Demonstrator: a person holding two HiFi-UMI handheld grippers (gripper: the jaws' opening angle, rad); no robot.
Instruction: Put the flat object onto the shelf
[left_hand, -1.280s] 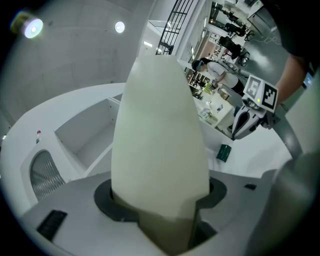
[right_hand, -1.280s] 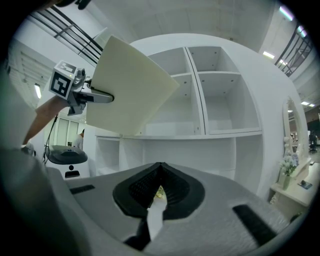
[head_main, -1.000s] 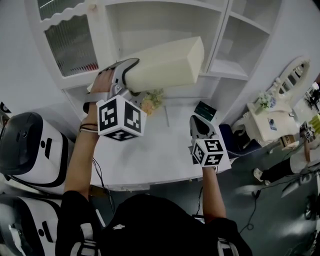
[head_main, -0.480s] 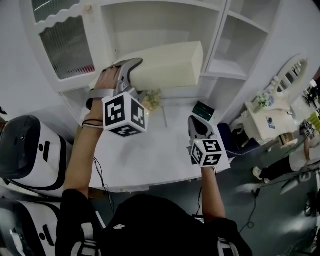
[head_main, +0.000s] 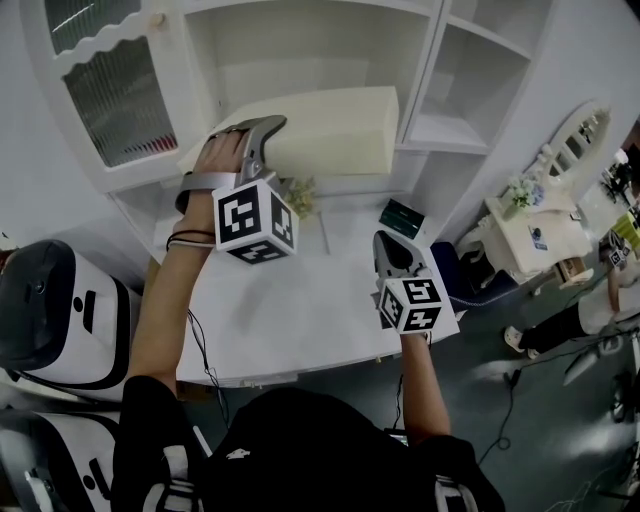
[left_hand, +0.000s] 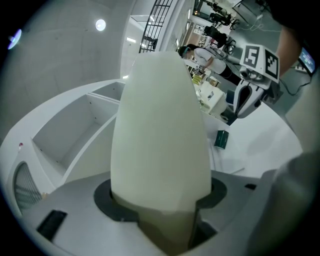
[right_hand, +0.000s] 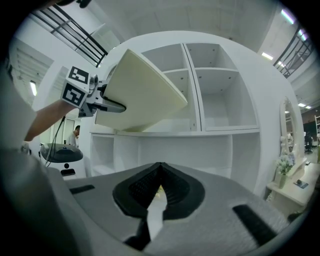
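The cream panel (head_main: 325, 128) is held up by the left gripper (head_main: 258, 140) in front of the middle open compartment of the white shelf unit (head_main: 432, 75). The jaws of this gripper are pinched on the near end of the panel. In the left gripper view the dark pads (left_hand: 106, 199) are seen pressed against its two broad faces, and the panel runs away toward the shelves. In the right gripper view the panel is seen tilted, just above the ledge of that compartment — whether it touches the ledge cannot be told.

The right gripper (head_main: 392, 248) is held lower, over the right part of the white table (head_main: 300, 330), well apart from the panel. Its jaws are pressed together and nothing is caught between them.

On the table a small dark green box (head_main: 405, 217) is seen just beyond the right gripper, and a small bunch of flowers (head_main: 298, 192) is placed at the far edge, below the panel. A door with ribbed glass (head_main: 115, 95) is seen on the left of the shelf unit — a white-and-black machine (head_main: 50, 315) is standing left of the table. A white dressing table (head_main: 540, 225) is seen at the right.
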